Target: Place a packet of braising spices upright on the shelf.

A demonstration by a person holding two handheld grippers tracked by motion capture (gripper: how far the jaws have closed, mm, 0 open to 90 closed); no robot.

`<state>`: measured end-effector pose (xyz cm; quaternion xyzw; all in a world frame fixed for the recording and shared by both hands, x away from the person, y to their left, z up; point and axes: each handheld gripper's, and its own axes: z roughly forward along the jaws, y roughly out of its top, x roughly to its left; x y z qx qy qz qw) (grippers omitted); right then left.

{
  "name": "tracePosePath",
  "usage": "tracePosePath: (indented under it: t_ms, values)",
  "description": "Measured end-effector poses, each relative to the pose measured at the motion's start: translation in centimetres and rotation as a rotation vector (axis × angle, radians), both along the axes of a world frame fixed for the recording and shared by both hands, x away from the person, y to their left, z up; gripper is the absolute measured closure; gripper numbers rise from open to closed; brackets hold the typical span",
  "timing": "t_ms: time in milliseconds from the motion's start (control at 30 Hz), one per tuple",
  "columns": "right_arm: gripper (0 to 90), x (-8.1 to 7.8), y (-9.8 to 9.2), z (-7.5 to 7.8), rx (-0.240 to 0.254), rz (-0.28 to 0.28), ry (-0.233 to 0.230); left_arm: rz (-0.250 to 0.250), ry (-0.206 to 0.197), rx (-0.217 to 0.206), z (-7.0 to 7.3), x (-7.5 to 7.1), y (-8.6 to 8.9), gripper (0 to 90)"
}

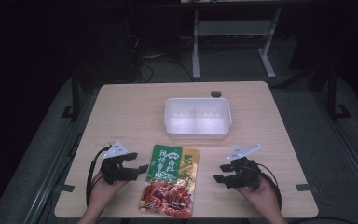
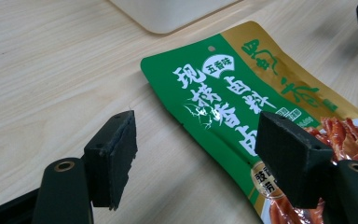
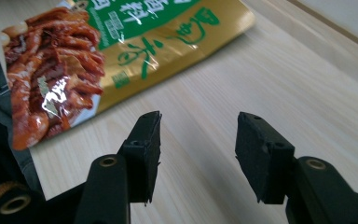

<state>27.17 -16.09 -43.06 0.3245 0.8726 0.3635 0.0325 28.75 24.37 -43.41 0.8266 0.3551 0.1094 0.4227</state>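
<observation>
We hold both grippers apart-jawed and empty: the left gripper (image 1: 140,164) at the pouch's (image 1: 170,179) 9 o'clock, the right gripper (image 1: 220,173) at its 3 o'clock. The pouch lies flat on the table (image 1: 121,107), at 6 o'clock from the bin (image 1: 197,119).

One food pouch (image 1: 170,179), green and gold with Chinese lettering and a picture of red braised meat, flat near the front edge of the table (image 1: 121,107)
One white plastic container (image 1: 197,117), two compartments, toward the back edge
Two handheld grippers: left gripper (image 1: 142,164) and right gripper (image 1: 217,173), two black jaws each, four jaws counted
Two hands at the front edge
</observation>
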Motion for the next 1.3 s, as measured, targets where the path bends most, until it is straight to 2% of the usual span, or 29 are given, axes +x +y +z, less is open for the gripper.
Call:
tracePosePath:
  t_ms: [133, 167, 300, 467, 533, 633, 733, 833, 933, 1200, 1300]
  values:
    - [51.8, 0.0, 1.3, 0.2, -0.007, 0.034, -0.008, -0.008, -0.002, 0.001, 0.2, 0.1, -0.2, 29.8]
    - [52.7, 0.0, 2.2, 0.3, -0.009, 0.059, -0.013, -0.018, 0.001, 0.009, 0.2, 0.2, -0.5, 30.1]
    - [57.2, 0.0, 3.8, 0.6, -0.032, 0.101, -0.027, -0.031, 0.027, 0.011, 0.4, 0.8, -0.8, 30.4]
    - [64.0, 0.3, 4.9, 0.9, -0.017, 0.140, -0.025, -0.016, 0.035, 0.000, 1.0, 1.8, -0.6, 30.4]
    - [65.1, 0.4, 5.4, 1.0, -0.015, 0.151, -0.025, -0.009, 0.053, -0.001, 1.0, 2.3, -0.7, 31.0]
    - [66.8, 0.5, 6.0, 1.2, -0.015, 0.166, -0.027, -0.004, 0.075, 0.003, 0.9, 3.0, -0.8, 31.2]
    - [68.1, 0.5, 6.6, 1.3, -0.017, 0.184, -0.029, -0.003, 0.102, 0.018, 0.4, 4.3, -1.4, 32.0]
    - [70.8, 0.5, 7.1, 1.3, -0.022, 0.204, -0.027, -0.002, 0.105, 0.015, 0.2, 5.1, -1.9, 32.7]
    - [73.0, 0.3, 7.6, 1.2, -0.031, 0.232, -0.031, -0.016, 0.133, 0.041, -0.4, 6.0, -2.7, 31.8]
    - [75.0, -0.5, 9.3, -0.1, -0.078, 0.300, -0.017, -0.012, 0.180, 0.071, -1.5, 7.5, -3.9, 28.8]
    - [75.1, -0.7, 9.9, -0.8, -0.099, 0.314, -0.009, -0.011, 0.185, 0.062, -1.8, 7.9, -4.1, 29.5]
